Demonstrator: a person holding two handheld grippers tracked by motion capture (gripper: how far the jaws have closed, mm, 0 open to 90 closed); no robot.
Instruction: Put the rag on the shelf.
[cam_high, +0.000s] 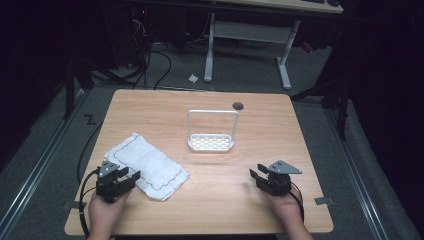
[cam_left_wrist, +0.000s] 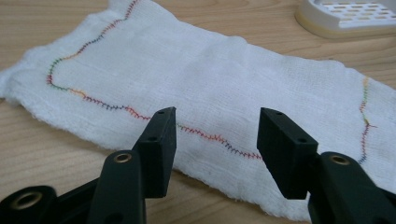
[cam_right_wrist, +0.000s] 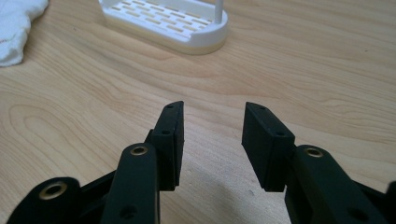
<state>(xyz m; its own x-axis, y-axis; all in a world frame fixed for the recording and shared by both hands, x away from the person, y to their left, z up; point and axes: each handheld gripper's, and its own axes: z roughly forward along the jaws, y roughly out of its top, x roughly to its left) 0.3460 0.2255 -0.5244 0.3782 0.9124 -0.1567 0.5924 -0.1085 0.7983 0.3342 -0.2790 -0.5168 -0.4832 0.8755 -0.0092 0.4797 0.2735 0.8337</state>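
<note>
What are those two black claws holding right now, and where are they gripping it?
Nothing. The left gripper is open just above the near edge of the white cloth, not pinching it. The right gripper is open over the bare table.

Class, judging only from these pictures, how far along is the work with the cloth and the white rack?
Nothing looks done yet: the white cloth lies flat on the table, apart from the white rack. In hand: the left tool is open at the cloth's near edge, gripping nothing. The right tool is open over bare wood. Any handling of the cloth remains.
</note>
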